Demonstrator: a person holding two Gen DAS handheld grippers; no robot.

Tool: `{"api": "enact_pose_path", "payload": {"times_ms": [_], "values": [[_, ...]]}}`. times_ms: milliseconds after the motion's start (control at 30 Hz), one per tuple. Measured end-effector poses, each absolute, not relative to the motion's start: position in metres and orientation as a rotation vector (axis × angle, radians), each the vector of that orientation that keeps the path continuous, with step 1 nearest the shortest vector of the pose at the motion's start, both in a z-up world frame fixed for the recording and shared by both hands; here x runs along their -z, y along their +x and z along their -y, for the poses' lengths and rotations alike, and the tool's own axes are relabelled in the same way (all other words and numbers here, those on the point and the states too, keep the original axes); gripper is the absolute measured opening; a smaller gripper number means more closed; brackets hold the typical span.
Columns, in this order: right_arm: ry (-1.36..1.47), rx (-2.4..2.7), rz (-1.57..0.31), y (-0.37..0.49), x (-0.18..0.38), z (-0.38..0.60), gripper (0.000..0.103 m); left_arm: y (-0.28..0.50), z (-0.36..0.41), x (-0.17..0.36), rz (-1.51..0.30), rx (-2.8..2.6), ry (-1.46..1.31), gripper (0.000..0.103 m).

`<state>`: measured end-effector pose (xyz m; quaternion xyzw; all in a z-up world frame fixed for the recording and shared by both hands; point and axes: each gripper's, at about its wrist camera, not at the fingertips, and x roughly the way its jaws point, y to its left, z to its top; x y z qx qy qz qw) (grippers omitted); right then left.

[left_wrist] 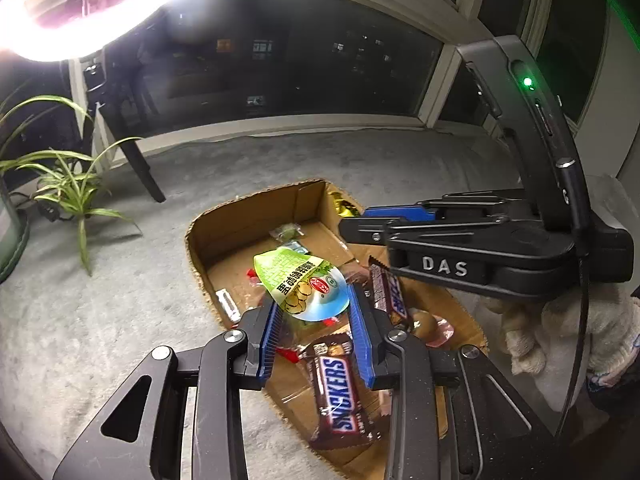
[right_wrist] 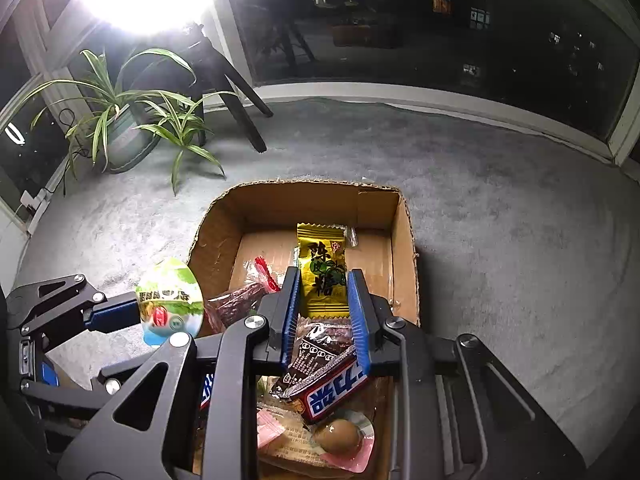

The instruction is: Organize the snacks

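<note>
An open cardboard box [left_wrist: 248, 220] [right_wrist: 304, 204] stands on grey carpet with several snacks inside. My left gripper [left_wrist: 313, 296] is shut on a green jelly cup [left_wrist: 304, 288] [right_wrist: 170, 300], foil lid facing the camera, above the box's left side. My right gripper [right_wrist: 324, 272] [left_wrist: 356, 218] is shut on a yellow packet [right_wrist: 322, 276] [left_wrist: 342, 206] over the box's far half. Below lie a Snickers bar [left_wrist: 338, 392], a second bar [left_wrist: 386, 292] [right_wrist: 332, 394], a dark brown packet [right_wrist: 320, 344] and a packed egg [right_wrist: 340, 436] [left_wrist: 424, 322].
A potted spider plant [left_wrist: 68, 188] [right_wrist: 120, 120] stands at the far left beside black tripod legs [left_wrist: 136, 160] [right_wrist: 240, 112] under a glaring ring light. Dark windows line the back. A gloved hand [left_wrist: 580, 328] grips the right tool. Carpet [right_wrist: 500, 220] stretches right of the box.
</note>
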<state>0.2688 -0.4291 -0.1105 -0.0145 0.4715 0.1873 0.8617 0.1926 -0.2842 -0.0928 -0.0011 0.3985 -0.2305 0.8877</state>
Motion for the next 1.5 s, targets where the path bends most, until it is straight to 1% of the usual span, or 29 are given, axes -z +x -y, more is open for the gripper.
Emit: {"api": "enact_pose_path", "payload": {"times_ms": [133,167,200,267,333,400,433,467,600,633,967,1500], "values": [[-0.027,-0.395,-0.981,0.268,0.109,0.429,0.025,0.193,0.289,0.092,-0.827,0.486,0.0,0.032],[-0.026,-0.395,-0.983,0.268,0.11,0.429,0.027,0.193,0.29,0.093,-0.831,0.486,0.001,0.032],[-0.025,-0.394,-0.985,0.268,0.11,0.429,0.031,0.194,0.29,0.093,-0.834,0.485,0.0,0.033],[-0.023,-0.383,-0.975,0.266,0.108,0.431,0.058,0.194,0.291,0.095,-0.836,0.481,0.001,0.048],[-0.015,-0.374,-0.956,0.263,0.105,0.432,0.068,0.192,0.29,0.093,-0.826,0.479,0.001,0.053],[-0.012,-0.363,-0.95,0.262,0.102,0.433,0.073,0.191,0.289,0.092,-0.827,0.474,0.004,0.059],[-0.017,-0.347,-0.948,0.261,0.1,0.433,0.078,0.191,0.288,0.091,-0.827,0.468,0.01,0.064],[-0.022,-0.337,-0.943,0.26,0.099,0.433,0.083,0.189,0.288,0.09,-0.824,0.465,0.015,0.065],[-0.036,-0.289,-0.919,0.256,0.092,0.434,0.088,0.187,0.286,0.088,-0.822,0.455,0.02,0.067],[-0.038,-0.274,-0.919,0.254,0.09,0.434,0.092,0.187,0.285,0.087,-0.822,0.454,0.021,0.067],[-0.002,-0.242,-0.883,0.232,0.074,0.437,0.093,0.175,0.273,0.079,-0.804,0.434,0.021,0.068],[-0.013,-0.129,-0.764,0.157,0.02,0.418,0.093,0.13,0.235,0.054,-0.749,0.408,0.004,0.068]]}}
